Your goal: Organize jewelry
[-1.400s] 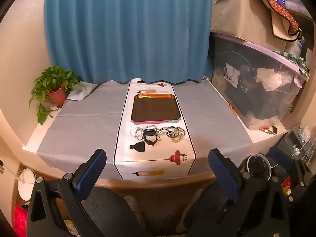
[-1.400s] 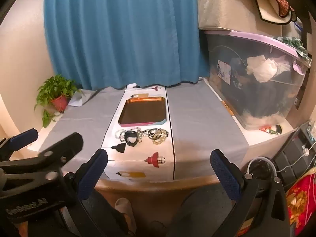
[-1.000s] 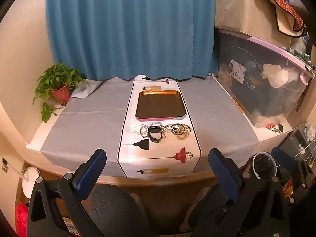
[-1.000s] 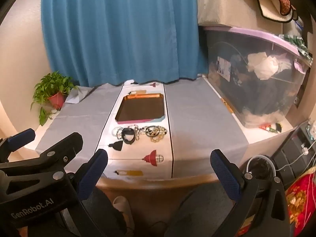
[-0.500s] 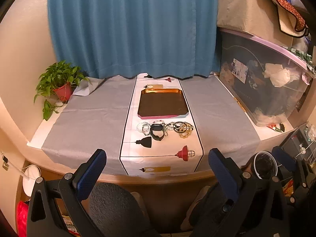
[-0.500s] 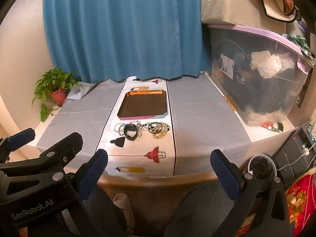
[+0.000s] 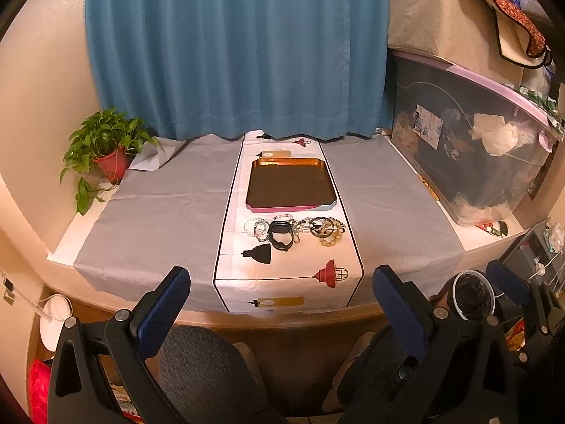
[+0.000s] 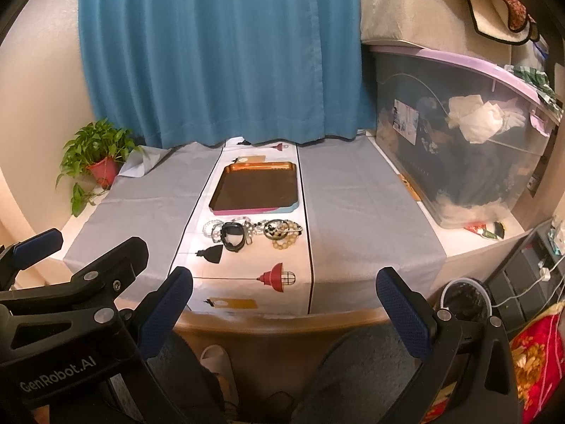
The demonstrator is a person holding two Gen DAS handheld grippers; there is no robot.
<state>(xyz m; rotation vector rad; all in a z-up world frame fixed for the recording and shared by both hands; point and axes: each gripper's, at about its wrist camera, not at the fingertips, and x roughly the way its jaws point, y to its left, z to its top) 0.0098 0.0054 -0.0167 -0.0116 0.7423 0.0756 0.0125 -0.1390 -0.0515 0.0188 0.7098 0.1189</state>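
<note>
Both views nearer table (image 7: 169,212); blue curtain (image 7: 233,53) behind.

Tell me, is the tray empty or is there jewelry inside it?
Empty. The tray shows only its bare dark bottom, and the jewelry lies in a row on the cloth in front of it.

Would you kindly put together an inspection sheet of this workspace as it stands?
Surface: grey cloth on the table, with a white lamp-print runner down the middle.
Job's things: tray, nothing in it; bracelets and black watch in a row on the runner before it.
Clutter: nothing seen on the cloth.
Grippers: left gripper and right gripper both short of the table, jaws open, holding nothing.
Cables: white cable at lower right.
Surroundings: blue curtain, potted plant, storage bin.
</note>
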